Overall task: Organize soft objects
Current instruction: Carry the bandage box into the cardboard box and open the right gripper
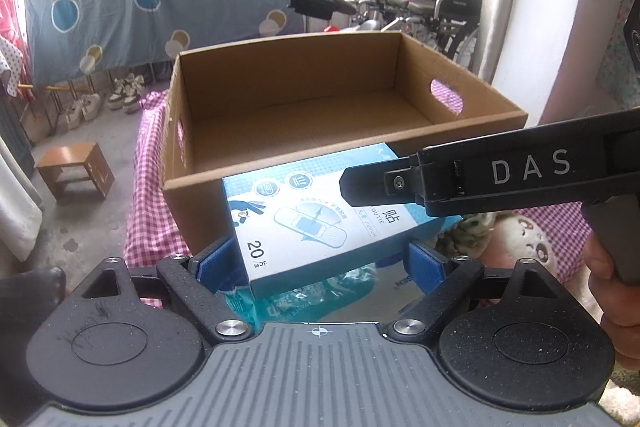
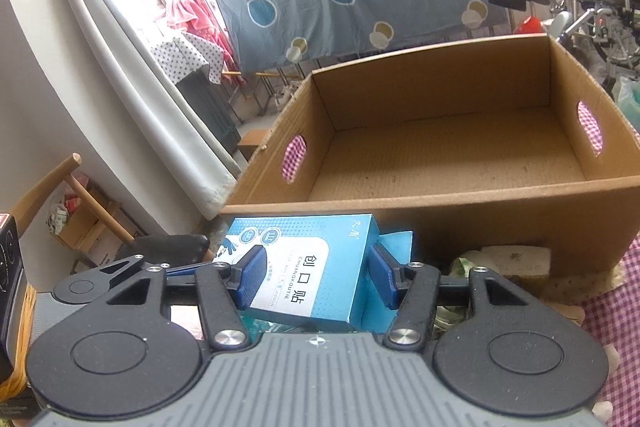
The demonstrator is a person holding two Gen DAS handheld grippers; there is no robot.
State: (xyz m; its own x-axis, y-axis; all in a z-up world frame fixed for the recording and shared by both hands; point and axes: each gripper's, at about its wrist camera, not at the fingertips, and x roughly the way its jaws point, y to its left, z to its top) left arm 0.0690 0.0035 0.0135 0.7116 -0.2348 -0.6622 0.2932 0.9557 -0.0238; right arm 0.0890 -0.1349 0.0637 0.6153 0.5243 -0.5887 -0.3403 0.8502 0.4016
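Right gripper (image 2: 316, 275) clamps the blue-and-white cardboard plaster box (image 2: 304, 267), left gripper (image 1: 320, 263) gapes beneath; it could clip the brown corrugated carton's rim (image 2: 440, 203) and slip

Open box ahead, near wall in the way

The brown cardboard box (image 2: 460, 155) with oval handle holes lies open-topped and bare inside, free from above; its near wall (image 2: 480, 211) rises directly ahead. The blue-and-white carton of plasters (image 2: 308, 267) fills the gap between the right gripper (image 2: 316, 273) pads; crumpled soft items, seemingly, crowd the box's foot (image 2: 508, 259).
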